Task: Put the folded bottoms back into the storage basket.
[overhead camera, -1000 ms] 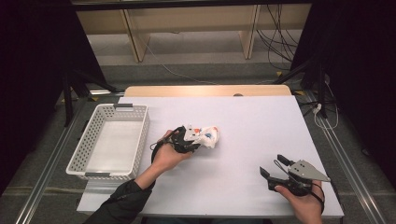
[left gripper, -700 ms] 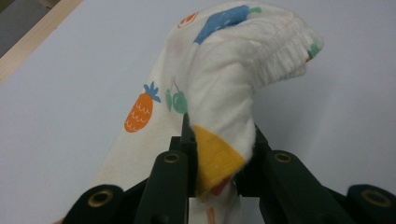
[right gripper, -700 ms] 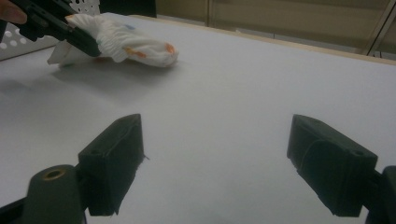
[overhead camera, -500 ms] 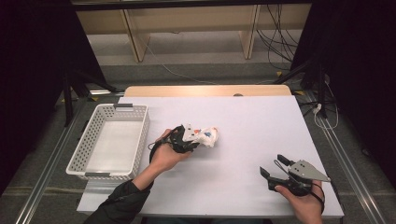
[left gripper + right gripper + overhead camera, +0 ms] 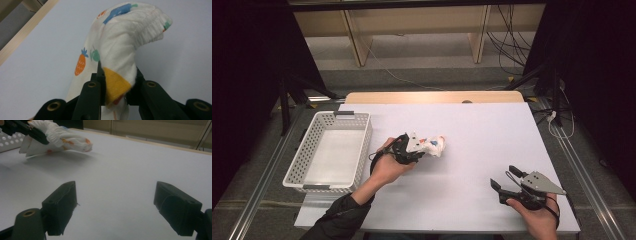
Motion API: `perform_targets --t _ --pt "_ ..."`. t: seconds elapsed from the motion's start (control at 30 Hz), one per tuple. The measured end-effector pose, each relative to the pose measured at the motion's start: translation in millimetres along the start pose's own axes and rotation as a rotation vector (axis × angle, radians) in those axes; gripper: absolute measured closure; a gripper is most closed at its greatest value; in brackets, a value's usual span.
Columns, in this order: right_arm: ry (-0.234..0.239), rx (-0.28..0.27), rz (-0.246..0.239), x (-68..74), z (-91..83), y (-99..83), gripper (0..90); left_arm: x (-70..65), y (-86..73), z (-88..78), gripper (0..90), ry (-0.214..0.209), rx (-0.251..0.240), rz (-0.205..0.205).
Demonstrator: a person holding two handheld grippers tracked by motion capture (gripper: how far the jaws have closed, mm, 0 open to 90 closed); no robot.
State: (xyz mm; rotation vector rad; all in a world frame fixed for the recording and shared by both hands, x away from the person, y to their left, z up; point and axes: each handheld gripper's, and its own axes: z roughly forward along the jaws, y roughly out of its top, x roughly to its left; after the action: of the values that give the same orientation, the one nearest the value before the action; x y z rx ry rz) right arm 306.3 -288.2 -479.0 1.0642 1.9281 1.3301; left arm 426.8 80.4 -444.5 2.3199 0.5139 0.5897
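A white sock [image 5: 431,145] printed with small fruit shapes and a yellow heel patch [image 5: 115,83] hangs just above the white table [image 5: 472,130]. My left gripper [image 5: 416,150] is shut on it, its black jaws pinching the cloth near the heel [image 5: 117,87]. The sock's ribbed cuff [image 5: 150,23] folds over beyond the jaws. In the right gripper view the sock [image 5: 57,137] shows at the upper left, clear of the tabletop. My right gripper [image 5: 508,181] rests at the table's near right, open, jaws wide apart with nothing between them [image 5: 116,206].
A white perforated basket [image 5: 357,150] stands on the table's left side, beside the left hand. A wooden strip [image 5: 432,97] runs along the far edge of the table. Cables lie on the floor beyond.
The left gripper has drifted slightly left toward the basket with the sock in it. The right gripper has stayed put.
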Motion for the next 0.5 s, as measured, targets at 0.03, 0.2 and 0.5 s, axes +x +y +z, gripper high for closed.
perform_targets --t 0.03,0.2,0.5 --pt "0.0 0.0 0.001 0.1 -0.1 0.1 19.3 0.0 0.2 -0.7 76.5 -0.001 -0.003 0.001" --pt "0.001 0.0 0.001 0.0 -0.1 0.1 19.3 -0.1 1.6 -4.8 76.5 0.004 -0.006 0.005" --pt "0.001 0.002 0.001 0.1 -0.6 0.4 19.3 1.2 1.9 -10.7 76.5 0.013 -0.012 0.01"
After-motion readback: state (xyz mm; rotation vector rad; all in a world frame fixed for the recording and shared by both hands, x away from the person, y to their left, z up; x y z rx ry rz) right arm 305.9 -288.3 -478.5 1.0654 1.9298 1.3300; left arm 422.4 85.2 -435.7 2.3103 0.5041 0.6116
